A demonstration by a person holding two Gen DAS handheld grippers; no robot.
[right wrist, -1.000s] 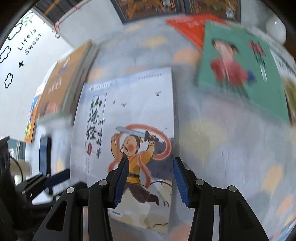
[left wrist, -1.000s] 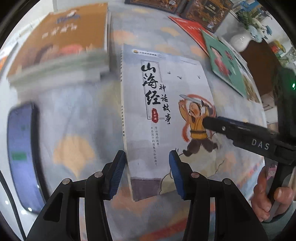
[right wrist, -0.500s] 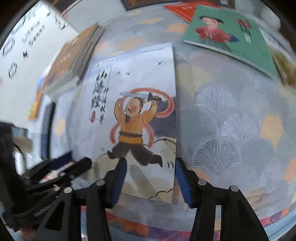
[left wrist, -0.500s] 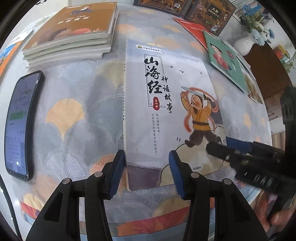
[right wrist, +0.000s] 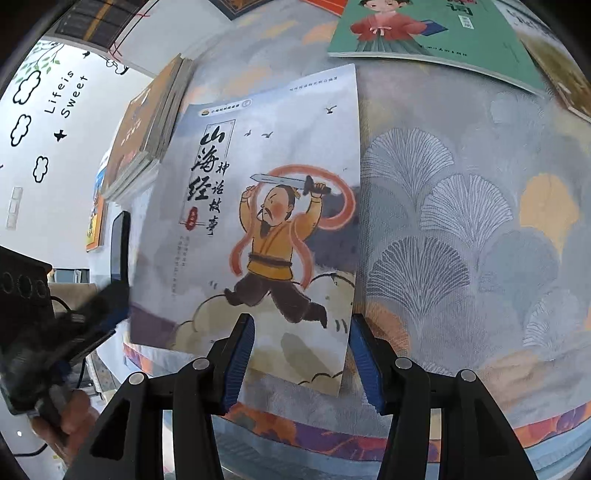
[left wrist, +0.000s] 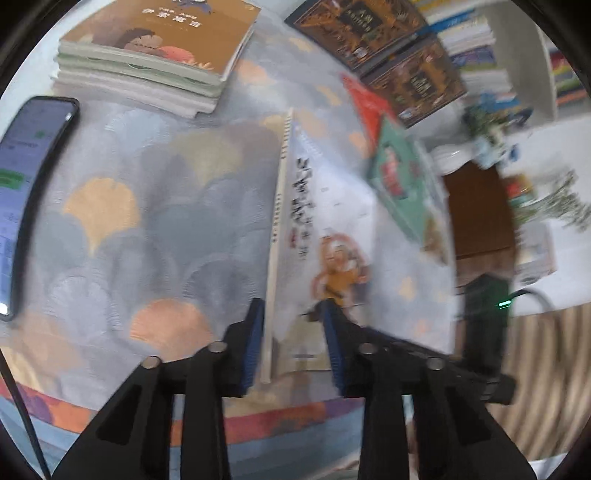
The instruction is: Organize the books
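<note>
The illustrated storybook [right wrist: 258, 229], its cover showing a sword-wielding figure, lies on the patterned surface [right wrist: 461, 221], with its spine edge tilted up off the cloth in the left wrist view. Relative to this storybook, the book stack [left wrist: 147, 55] sits beyond its spine side, the green-cover book [right wrist: 424, 33] beyond its far right corner, and the phone [left wrist: 26, 192] well apart on the spine side. The left gripper [left wrist: 291, 336] straddles the raised spine corner; its fingers stand spread, not yet clenched. The right gripper [right wrist: 301, 354] hovers released over the near right corner. Recommended: seat the spine fully between the left fingers before closing, then steady the free edge with the right.
</note>
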